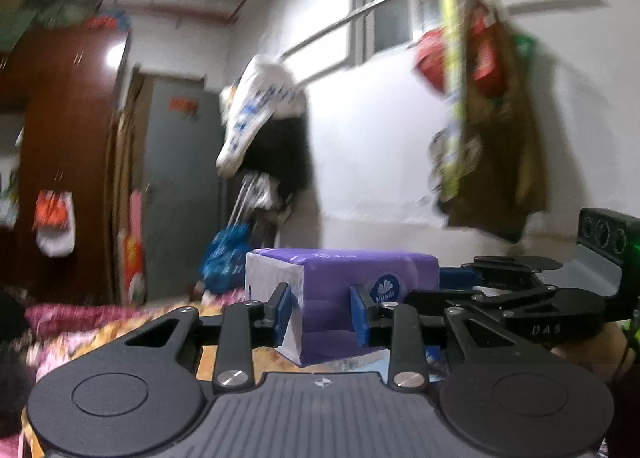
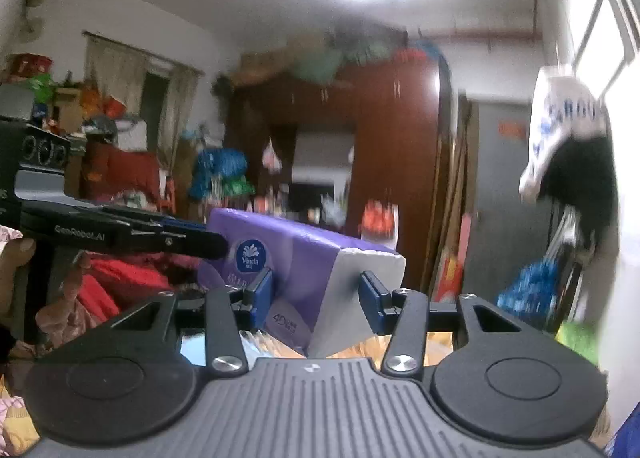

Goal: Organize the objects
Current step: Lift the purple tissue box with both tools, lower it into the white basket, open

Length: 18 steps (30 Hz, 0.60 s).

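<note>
A purple and white Vinda tissue pack (image 1: 344, 290) is held up in the air between both grippers. My left gripper (image 1: 322, 314) is shut on one corner of it, blue pads pressing its white end and purple face. My right gripper (image 2: 316, 300) is shut on the opposite corner of the tissue pack (image 2: 304, 258). The right gripper's body (image 1: 520, 294) shows at the right of the left wrist view. The left gripper's body (image 2: 120, 234) shows at the left of the right wrist view, its finger against the pack.
A bed with a floral quilt (image 1: 80, 326) lies below. A white wall with hanging clothes (image 1: 492, 130) and bags (image 1: 260, 110) is ahead. A brown wardrobe (image 2: 384, 162), a grey door (image 1: 180, 186) and cluttered shelves (image 2: 80, 118) stand around the room.
</note>
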Motion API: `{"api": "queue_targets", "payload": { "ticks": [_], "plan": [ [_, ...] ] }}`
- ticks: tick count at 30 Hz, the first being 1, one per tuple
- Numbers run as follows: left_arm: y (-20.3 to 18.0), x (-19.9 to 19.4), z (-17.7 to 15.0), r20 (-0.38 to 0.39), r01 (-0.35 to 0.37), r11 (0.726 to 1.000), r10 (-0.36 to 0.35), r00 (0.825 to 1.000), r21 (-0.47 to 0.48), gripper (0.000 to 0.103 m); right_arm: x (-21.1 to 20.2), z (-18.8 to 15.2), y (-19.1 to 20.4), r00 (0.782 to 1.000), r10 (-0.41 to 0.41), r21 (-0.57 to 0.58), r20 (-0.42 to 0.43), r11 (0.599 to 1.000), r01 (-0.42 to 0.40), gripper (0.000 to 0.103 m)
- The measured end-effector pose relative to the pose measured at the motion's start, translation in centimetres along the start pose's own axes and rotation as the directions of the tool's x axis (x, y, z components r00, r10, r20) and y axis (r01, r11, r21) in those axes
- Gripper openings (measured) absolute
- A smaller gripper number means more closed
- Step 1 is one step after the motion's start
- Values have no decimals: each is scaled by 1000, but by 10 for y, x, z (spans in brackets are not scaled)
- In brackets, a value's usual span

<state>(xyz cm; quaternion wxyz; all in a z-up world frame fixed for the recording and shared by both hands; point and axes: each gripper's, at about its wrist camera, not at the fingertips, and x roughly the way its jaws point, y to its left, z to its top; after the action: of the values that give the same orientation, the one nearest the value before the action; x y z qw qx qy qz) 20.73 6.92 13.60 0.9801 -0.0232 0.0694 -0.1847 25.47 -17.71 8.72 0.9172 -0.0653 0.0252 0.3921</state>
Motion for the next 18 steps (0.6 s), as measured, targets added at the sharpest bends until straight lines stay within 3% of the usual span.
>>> {"api": "queue_targets", "payload": {
  "ticks": [4,9,16,18],
  "plan": [
    [33,53,-12,-124,-36,995,25,992,-91,37,53,-16,-19,991,1,59,-134,998,7,50],
    [59,99,-30,-268,-102,982,57,962,-156,40,105,-33,-28,954,-9,77,-300,996,34,50],
    [67,116,-45,-355,-193,972,135,925,-134,42,131,-50,-29,883,-24,18,-468,999,37,51],
    [66,119,-51,-381,-191,975,135,915,-113,47,130,-49,-33,879,-11,34,-477,999,31,51]
  ]
}}
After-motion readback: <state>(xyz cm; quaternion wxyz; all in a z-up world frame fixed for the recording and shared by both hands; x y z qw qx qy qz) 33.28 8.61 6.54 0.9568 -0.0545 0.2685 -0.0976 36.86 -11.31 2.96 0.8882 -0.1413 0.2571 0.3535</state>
